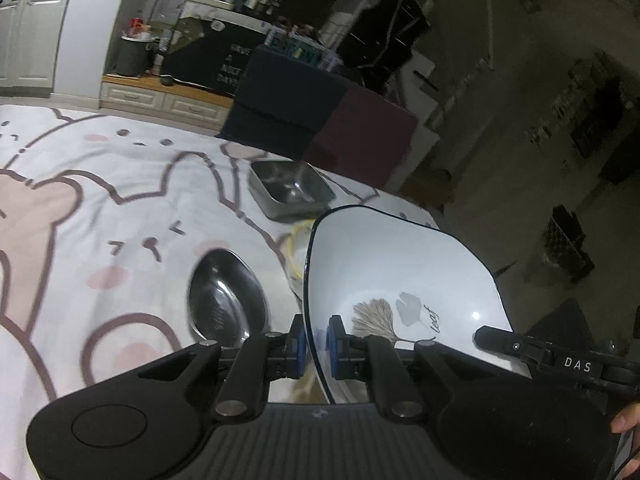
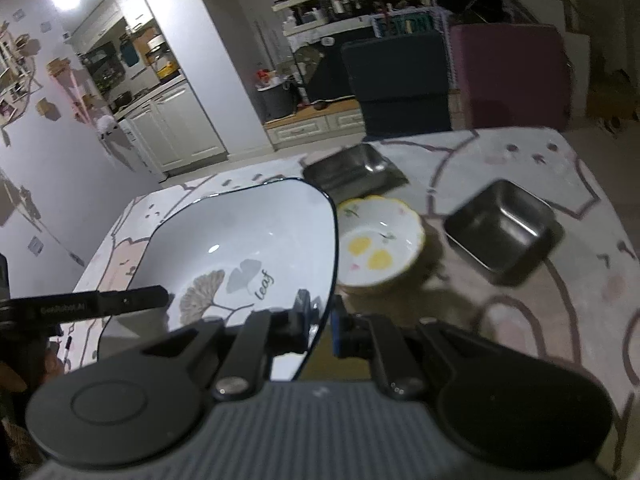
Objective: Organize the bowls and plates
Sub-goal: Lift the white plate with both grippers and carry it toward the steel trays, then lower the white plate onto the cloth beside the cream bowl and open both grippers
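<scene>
Left wrist view: left gripper [image 1: 316, 340] fingers pinch the white leaf bowl [image 1: 400, 276] rim, bowl lifted at 1 o'clock over the surface [image 1: 100, 200]. Right gripper [image 2: 322, 320] fingers pinch the opposite rim (yellow-flower bowl [image 2: 380, 246] at 1 o'clock, on the surface).

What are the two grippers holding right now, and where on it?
Both hold the white square leaf-print bowl by its black-edged rim: left gripper and right gripper on opposite sides.
</scene>
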Motion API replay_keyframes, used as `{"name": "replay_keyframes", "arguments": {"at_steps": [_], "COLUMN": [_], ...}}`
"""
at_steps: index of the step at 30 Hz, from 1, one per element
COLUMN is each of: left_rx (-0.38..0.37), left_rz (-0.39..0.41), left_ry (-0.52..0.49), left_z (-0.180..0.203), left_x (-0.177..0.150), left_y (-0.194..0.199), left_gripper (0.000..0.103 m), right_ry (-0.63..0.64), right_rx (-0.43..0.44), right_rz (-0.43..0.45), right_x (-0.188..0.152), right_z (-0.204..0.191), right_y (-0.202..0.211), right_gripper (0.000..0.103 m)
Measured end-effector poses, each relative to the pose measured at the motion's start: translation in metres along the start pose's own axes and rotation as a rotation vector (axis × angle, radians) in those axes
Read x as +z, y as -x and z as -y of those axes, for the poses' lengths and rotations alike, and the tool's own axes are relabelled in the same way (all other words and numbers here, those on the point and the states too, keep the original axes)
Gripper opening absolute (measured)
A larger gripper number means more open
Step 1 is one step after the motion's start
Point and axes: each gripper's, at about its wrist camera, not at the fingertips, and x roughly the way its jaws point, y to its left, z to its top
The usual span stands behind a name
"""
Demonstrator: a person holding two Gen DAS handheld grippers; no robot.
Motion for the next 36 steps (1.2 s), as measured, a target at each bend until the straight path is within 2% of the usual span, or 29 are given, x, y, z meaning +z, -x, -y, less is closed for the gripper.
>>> {"name": "replay_keyframes", "arguments": {"at_steps": [8,15,36], "left_rx": [-0.011,-0.004,0.046], "left_rz": [-0.042,-0.078,-0.223], "left_ry": [-0.028,-0.04,-0.031], "left_z": [0.017,0.023,0.008], "left_x": [-0.013,-0.023,-0.052], "left_y": [-0.018,-0.031,-0.066], "left_gripper": [0.012,0.012,0.016], "right_ry": [-0.034,-0.045,-0.038], "right_rx": [-0.02,-0.033,-0.06], "right_rz": [-0.012,-0.037,-0.235], "right_x": [-0.019,-0.025,-0.045], "right_z": [0.03,0.036,0.042], "right_y": [0.009,0.017,-0.011], "right_gripper": [0.012,0.013,0.014]}}
